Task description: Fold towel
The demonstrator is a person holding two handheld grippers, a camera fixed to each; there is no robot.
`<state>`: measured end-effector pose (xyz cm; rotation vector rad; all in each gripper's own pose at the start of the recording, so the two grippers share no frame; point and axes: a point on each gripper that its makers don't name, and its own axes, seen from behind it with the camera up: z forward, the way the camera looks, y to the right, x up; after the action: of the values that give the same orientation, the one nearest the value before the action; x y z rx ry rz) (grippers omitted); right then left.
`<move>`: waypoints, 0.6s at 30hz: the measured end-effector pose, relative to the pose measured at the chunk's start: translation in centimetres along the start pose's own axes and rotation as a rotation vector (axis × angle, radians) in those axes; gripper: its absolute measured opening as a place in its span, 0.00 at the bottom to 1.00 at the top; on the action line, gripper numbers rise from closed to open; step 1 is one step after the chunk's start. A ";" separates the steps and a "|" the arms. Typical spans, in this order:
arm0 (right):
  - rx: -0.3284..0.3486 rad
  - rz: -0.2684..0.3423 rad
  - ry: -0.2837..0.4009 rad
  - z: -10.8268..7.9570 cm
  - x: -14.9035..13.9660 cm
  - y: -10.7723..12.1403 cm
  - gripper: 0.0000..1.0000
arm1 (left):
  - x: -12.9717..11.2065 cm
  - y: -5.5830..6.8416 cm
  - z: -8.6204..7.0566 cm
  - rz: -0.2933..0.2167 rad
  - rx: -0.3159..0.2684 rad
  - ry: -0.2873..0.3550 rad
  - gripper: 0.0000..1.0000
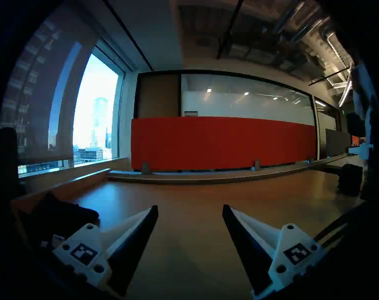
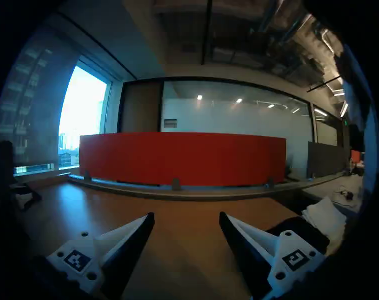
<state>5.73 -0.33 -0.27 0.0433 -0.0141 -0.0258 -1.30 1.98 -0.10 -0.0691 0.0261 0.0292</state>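
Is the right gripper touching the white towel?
Apart. The right gripper view shows the gripper open over bare table, towel off to one side.

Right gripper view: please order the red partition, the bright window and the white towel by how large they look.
1. red partition
2. bright window
3. white towel, smallest, although it lies nearer the camera and is partly cut off

Both low views face the red partition (image 1: 219,142).

left hand-held gripper (image 1: 189,207): fingers apart | wooden table (image 1: 199,190) below | red partition (image 1: 224,142) ahead
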 end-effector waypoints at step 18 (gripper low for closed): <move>-0.042 0.026 0.011 0.6 -4.5 0.9 1.00 | -0.1 0.0 0.0 0.000 0.000 0.000 0.96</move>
<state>1.27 0.69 0.26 0.0017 -0.0035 0.0004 -1.37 1.93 -0.13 -0.0688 0.0264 0.0296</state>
